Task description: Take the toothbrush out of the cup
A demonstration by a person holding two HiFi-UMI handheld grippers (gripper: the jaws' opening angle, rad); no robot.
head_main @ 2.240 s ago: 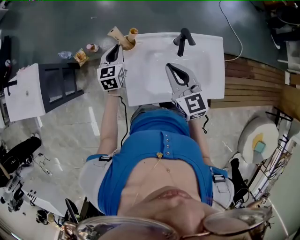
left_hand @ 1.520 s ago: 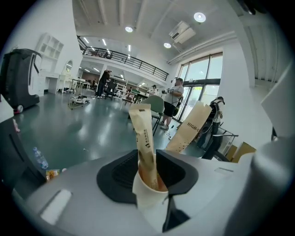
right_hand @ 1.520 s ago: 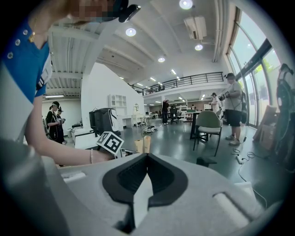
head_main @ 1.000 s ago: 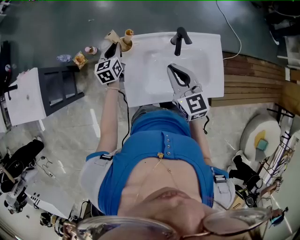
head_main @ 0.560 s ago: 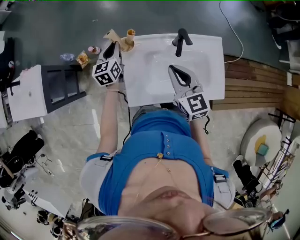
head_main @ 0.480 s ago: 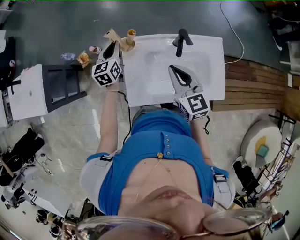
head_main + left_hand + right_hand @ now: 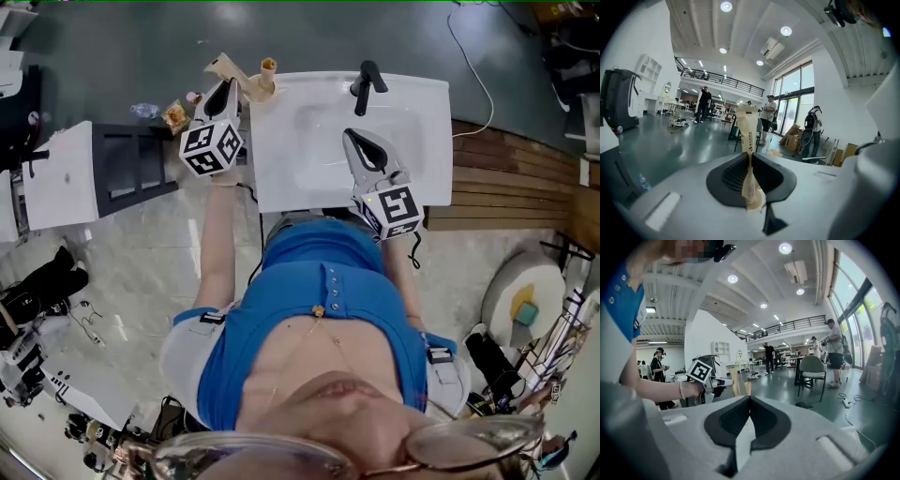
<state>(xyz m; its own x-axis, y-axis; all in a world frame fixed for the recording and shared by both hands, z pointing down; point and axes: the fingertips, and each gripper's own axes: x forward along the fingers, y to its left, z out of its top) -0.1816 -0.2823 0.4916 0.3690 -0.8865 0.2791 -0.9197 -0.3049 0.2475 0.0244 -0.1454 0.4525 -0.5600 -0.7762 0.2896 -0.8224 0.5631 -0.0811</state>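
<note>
- Left tool (image 7: 749, 157), jaws just closing in, clamps the upright toothbrush (image 7: 747, 125); the cup (image 7: 753, 203) sits just below.
- Right tool (image 7: 749, 400), jaws together and empty, is well to the right.

the white rectangular washbasin surface (image 7: 431, 141) lies bare along its 3 o'clock side and across the bowl's 9 o'clock half. the black tap (image 7: 366, 84) stands at 12 o'clock. a small tan cup (image 7: 258, 87) fills the 10 o'clock corner. the right gripper (image 7: 352, 137) hangs over the bowl's middle.
</note>
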